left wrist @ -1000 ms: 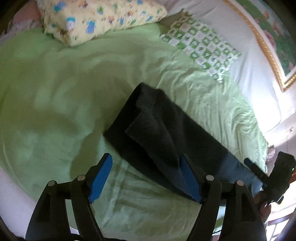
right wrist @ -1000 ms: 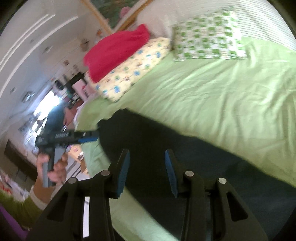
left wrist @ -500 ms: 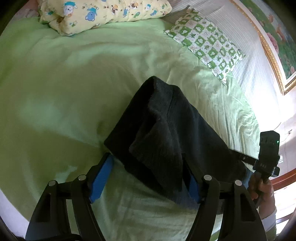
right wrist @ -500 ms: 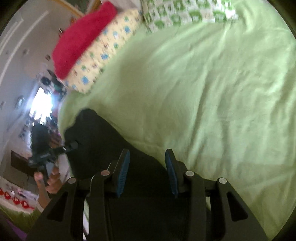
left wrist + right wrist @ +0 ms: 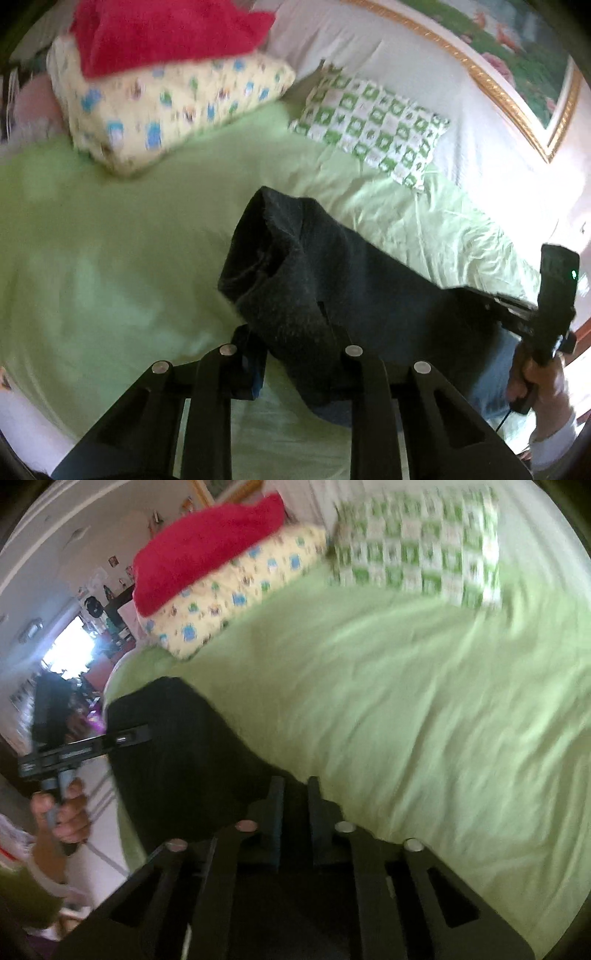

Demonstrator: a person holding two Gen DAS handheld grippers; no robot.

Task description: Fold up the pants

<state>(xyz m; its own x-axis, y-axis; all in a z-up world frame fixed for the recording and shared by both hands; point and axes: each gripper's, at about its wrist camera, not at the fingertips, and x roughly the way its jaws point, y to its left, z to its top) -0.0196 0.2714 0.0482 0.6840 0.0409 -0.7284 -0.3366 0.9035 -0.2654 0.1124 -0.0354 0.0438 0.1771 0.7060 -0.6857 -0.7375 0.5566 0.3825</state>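
Dark pants [image 5: 332, 280] are lifted off the green bed sheet [image 5: 110, 258], stretched between my two grippers. My left gripper [image 5: 291, 354] is shut on one end of the pants, and the cloth bunches over its fingers. In the right wrist view the pants [image 5: 177, 753] hang dark at the lower left. My right gripper [image 5: 293, 805] is shut on the other end of the pants. The right gripper also shows in the left wrist view [image 5: 554, 295], and the left gripper shows in the right wrist view [image 5: 85, 749].
A yellow patterned pillow [image 5: 177, 103] with a red blanket [image 5: 159, 33] on it lies at the head of the bed. A green checked pillow [image 5: 373, 122] lies beside it. A gold-framed picture [image 5: 509, 74] hangs on the wall. The bed's edge [image 5: 122, 834] drops off at the left.
Both grippers have closed on the pants and lifted them off the sheet. Both views have tilted up toward the pillows.
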